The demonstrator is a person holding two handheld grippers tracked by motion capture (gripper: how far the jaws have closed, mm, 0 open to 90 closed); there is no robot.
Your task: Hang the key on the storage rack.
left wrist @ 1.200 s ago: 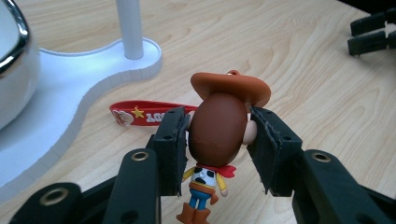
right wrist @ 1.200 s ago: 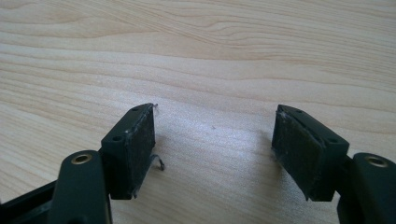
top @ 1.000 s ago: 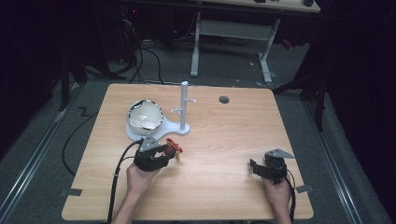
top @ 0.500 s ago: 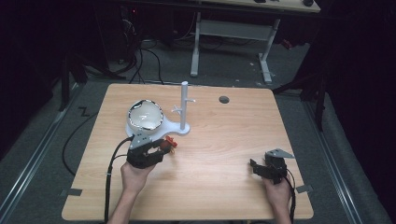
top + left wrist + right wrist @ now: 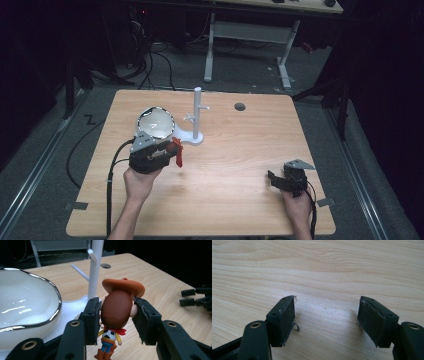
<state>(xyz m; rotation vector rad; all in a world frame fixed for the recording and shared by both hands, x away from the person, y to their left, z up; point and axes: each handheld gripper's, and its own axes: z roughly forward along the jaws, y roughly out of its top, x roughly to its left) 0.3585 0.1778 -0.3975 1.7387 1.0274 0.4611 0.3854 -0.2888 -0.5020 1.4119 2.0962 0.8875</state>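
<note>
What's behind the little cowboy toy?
Seen from the left gripper view, the white peg stand rises right behind the cowboy toy, and the wooden table stretches beyond. The toy's head and the left gripper cover the foot of the stand.

Black two-jaw claws (image 5: 176, 154), brass-rimmed screw holes, grey triangular plate, trailing black cables

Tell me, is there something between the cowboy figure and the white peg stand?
Nothing visible blocks it. The left gripper holds the cowboy figure by its head, just in front of the white peg stand. The white bowl sits off to one side.
</note>
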